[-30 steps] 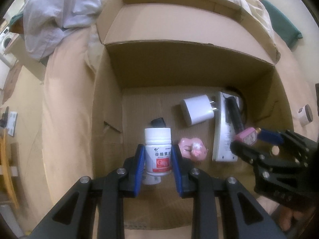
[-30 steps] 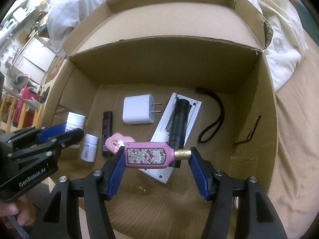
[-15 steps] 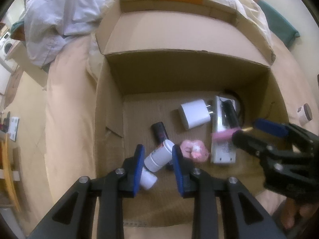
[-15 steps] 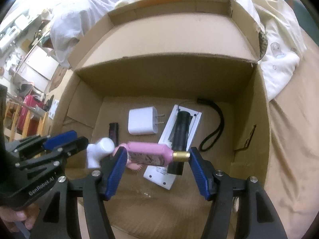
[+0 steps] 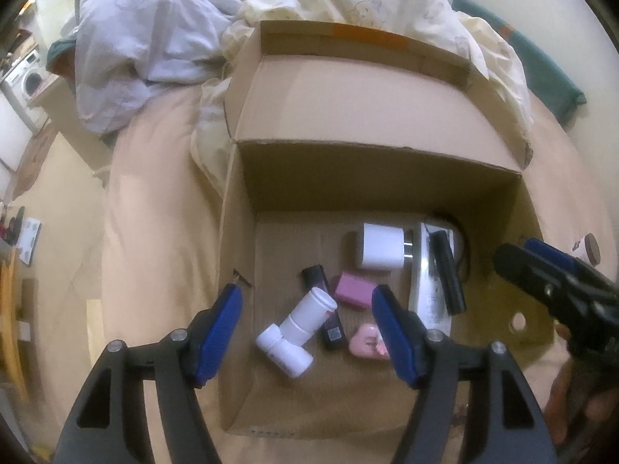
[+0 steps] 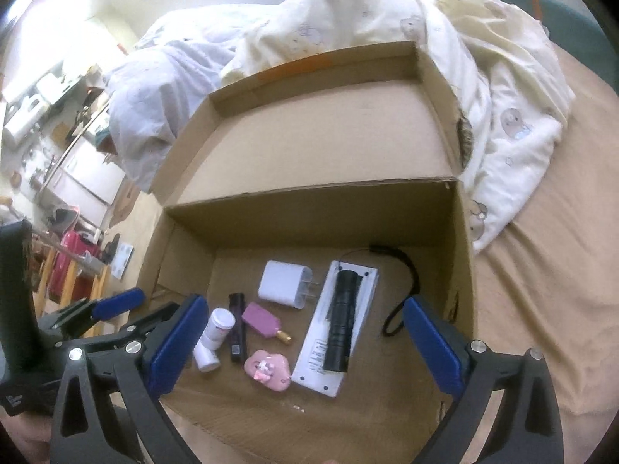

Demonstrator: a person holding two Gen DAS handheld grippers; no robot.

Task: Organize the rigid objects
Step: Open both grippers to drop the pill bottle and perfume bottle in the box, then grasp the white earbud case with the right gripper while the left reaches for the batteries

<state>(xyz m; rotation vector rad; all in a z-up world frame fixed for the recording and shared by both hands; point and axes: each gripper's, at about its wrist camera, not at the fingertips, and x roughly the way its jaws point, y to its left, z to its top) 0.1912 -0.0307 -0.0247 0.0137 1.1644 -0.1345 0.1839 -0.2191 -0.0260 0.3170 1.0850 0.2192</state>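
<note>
- While both tools are hovering over the cardboard box on the bed, the left hand-held gripper is spreading its jaws, nothing pinched between them.
- Two white pill bottles are lying tumbled together on the box floor, touching a black stick.
- A pink perfume bottle is resting beside a white charger, near a pink toy.
- A black flashlight is lying on a white card.
- The right hand-held gripper is opening wide, gripping nothing.
</note>
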